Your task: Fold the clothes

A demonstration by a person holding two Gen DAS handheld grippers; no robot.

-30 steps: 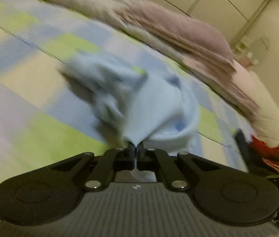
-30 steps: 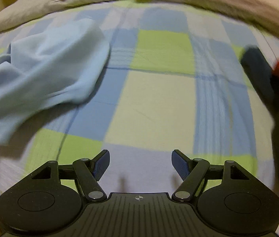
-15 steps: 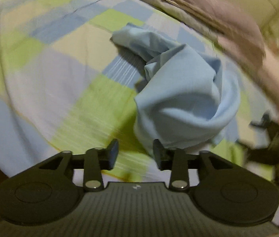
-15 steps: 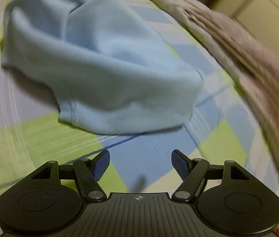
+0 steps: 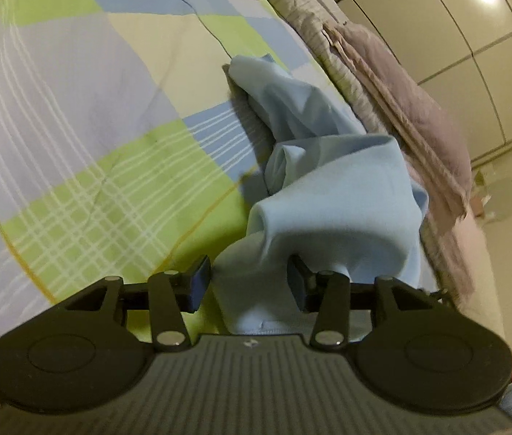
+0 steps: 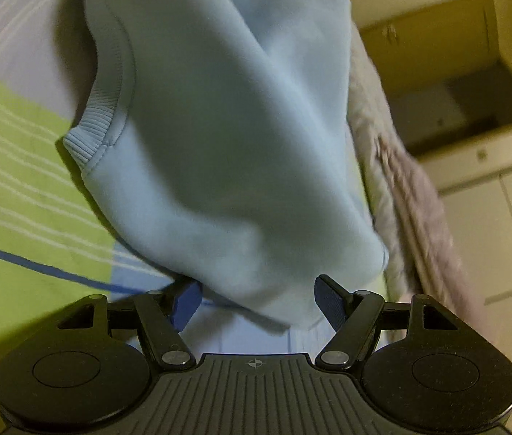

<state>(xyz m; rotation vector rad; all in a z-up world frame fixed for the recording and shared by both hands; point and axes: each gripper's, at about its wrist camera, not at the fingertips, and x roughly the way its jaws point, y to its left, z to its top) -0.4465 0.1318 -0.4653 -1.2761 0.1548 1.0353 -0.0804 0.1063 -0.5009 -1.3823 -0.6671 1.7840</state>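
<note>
One crumpled pale-blue sweatshirt (image 5: 332, 195), ribbed hem

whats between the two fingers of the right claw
A bunched fold of the light blue garment lies between the fingers of the right claw, over the checked bedspread. The right wrist view shows it; the jaws have just been closing, apparently not yet pressing it.

the left gripper (image 5: 248, 282) was a matte black plastic body with a ribbed grey top plate, two round flat discs at its sides, silver pivot screws and dark blue pads. the right gripper (image 6: 257, 299) matched it: black linkage arms, silver screws, ridged blue pads, a small crosshair mark.
</note>
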